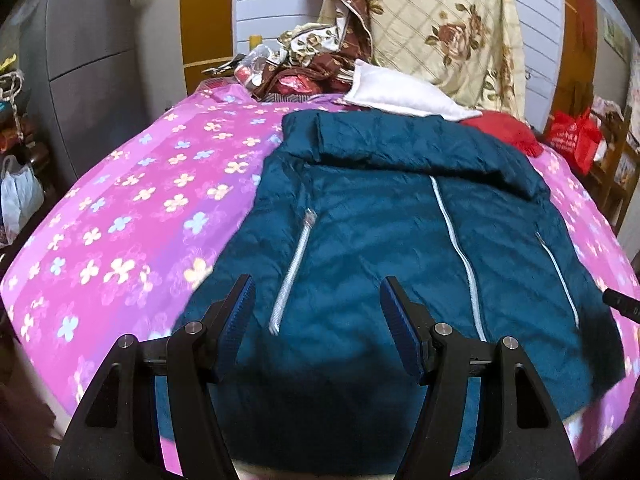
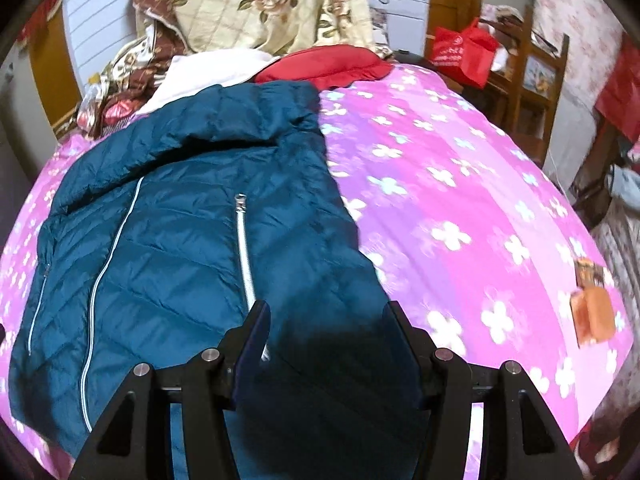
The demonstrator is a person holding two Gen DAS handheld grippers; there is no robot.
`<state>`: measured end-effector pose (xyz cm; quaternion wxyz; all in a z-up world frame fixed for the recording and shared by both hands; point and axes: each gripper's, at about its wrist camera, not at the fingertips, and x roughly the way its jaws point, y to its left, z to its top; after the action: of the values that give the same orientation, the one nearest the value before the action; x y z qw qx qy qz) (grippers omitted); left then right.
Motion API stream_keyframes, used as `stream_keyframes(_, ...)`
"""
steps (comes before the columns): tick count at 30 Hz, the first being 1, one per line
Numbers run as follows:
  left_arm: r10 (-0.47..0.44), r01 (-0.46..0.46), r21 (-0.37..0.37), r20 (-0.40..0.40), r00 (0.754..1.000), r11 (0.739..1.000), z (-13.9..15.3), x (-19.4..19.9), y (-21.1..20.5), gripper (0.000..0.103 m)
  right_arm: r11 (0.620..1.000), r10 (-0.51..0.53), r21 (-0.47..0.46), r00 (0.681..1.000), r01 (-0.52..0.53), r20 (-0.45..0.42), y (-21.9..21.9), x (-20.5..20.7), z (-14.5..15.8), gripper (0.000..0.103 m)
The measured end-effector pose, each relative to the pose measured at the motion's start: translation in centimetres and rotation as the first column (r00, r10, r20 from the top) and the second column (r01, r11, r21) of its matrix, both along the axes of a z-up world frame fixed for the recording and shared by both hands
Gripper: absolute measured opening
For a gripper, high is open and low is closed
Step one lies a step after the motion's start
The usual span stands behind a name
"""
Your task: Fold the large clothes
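A teal quilted jacket (image 1: 384, 232) lies front-up and spread flat on the pink flowered bedsheet (image 1: 132, 208), with its silver centre zipper (image 1: 460, 252) closed and its collar towards the far end. My left gripper (image 1: 318, 304) hovers open over the jacket's near left part, next to the left pocket zipper (image 1: 292, 272). In the right wrist view the jacket (image 2: 168, 240) fills the left half. My right gripper (image 2: 328, 320) stands open above its near right edge, casting a dark shadow on the fabric. Nothing is pinched in either one.
At the head of the bed lie a white cloth (image 1: 396, 92), a red cushion (image 2: 328, 66) and a heaped floral quilt (image 1: 440, 28). A red bag (image 2: 464, 52) sits on a wooden chair (image 2: 536, 76) to the right. A small orange packet (image 2: 594, 312) rests on the sheet.
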<state>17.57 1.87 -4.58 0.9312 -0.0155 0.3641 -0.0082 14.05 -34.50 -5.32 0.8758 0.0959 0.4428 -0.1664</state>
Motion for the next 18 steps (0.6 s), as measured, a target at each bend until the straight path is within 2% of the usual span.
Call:
stream_keyframes(3,0.001,-0.001,0.011,-0.023,1.000,1.000,-0.1,-1.2,-1.0,0.065,1.000,0.017,-0.002,1.000,-0.017,0.013,-0.4,-1.6,-0.1,0.056)
stream_keyframes(9,0.006,-0.003,0.050,-0.058,0.998,0.999,-0.6,-2.6,-2.0,0.065,0.996,0.056,-0.071,0.998,-0.054,0.036,-0.5,-4.1,-0.4,0.056)
stream_keyframes(13,0.006,-0.006,-0.004,-0.077,0.997,1.000,-0.3,-2.9,-1.1,0.065,0.999,0.026,-0.032,0.999,-0.025,0.044,-2.3,-4.9,-0.9,0.056)
stream_keyframes(18,0.041,-0.038,0.051,-0.065,0.997,0.998,0.1,-3.2,-0.4,0.065,1.000,0.004,0.029,0.999,-0.005,0.044,-4.2,-5.4,-1.5,0.056)
